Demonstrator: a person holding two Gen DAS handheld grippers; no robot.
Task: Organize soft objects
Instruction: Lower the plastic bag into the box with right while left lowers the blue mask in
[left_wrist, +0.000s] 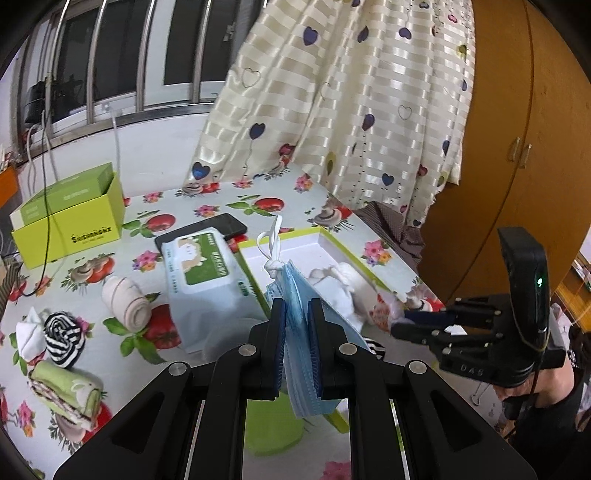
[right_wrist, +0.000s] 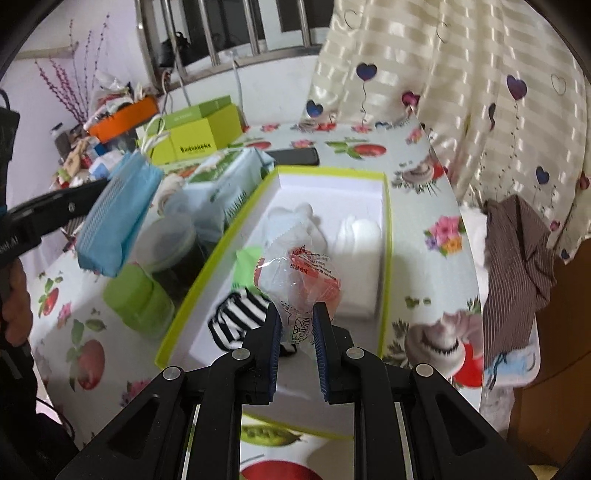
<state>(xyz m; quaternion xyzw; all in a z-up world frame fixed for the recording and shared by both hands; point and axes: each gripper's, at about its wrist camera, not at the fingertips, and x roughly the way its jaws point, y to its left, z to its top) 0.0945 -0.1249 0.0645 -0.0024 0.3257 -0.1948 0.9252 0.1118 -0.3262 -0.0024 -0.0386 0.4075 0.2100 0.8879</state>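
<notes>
- The left gripper (left_wrist: 296, 321) is clamped on a stack of blue face masks (left_wrist: 300, 332), pinching it mid-body with the white ear loops knotted on top; the stack hangs clear of the table, just outside the long near wall of the tray.
- The right gripper (right_wrist: 297, 328) is pressed narrow on a crinkly clear plastic packet (right_wrist: 299, 280) with red print, held by its lower end over the near end of the tray, probably so it can be dropped inside.
- The shallow green-rimmed tray (right_wrist: 386, 236) sits by the table's right edge. It already holds a black-and-white striped sock roll (right_wrist: 236, 319) in its near corner, a green item beside it, and white soft pieces toward the far end.
- Just beyond the tray's long side lies a pack of wet wipes (left_wrist: 207, 280), with a dark phone (left_wrist: 221, 227) behind it.
- Toward the table's left edge wait more rolled items: a beige roll (left_wrist: 127, 304), a striped roll (left_wrist: 64, 339), a green roll (left_wrist: 64, 391). These seem yet to be sorted.
- An open green box (left_wrist: 74, 221) stands at the far left corner.
</notes>
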